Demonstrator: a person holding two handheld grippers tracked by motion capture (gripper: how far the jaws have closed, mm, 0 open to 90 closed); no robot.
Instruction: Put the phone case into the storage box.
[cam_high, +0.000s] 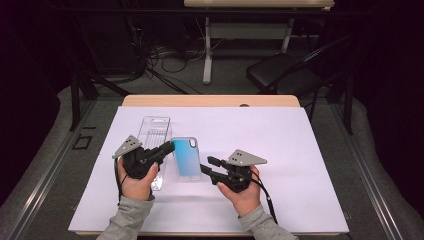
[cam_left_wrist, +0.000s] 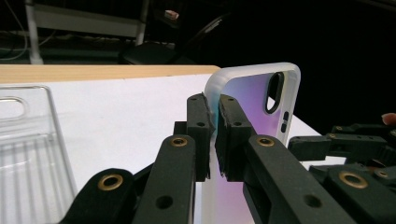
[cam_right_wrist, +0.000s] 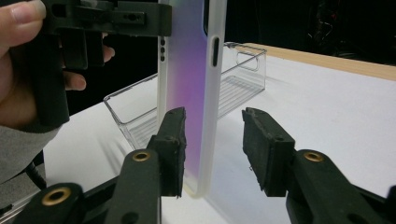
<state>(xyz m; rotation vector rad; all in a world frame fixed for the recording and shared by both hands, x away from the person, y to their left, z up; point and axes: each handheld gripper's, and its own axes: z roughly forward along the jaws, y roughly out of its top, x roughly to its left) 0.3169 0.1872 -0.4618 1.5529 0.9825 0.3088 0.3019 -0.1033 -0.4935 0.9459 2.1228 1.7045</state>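
Translucent plastic, tinted blue to violet: the phone case (cam_high: 186, 157) was held above the white mat (cam_high: 300, 150), just right of the clear packaging tray (cam_high: 155, 131). The left gripper (cam_high: 167, 148) had its jaws clamped on the case's edge, apparently to steady it, while the right gripper (cam_high: 206, 166) stood at the opposite edge — jaws apart around the rim, one pad (cam_right_wrist: 173, 140) close, neither pressing. The tray lay empty on the mat — seemingly the case's own packaging.

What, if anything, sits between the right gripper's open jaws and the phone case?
Nothing visible. The phone case already stands edge-on between the right gripper pads, which don't press it. The left gripper clamps its other edge.
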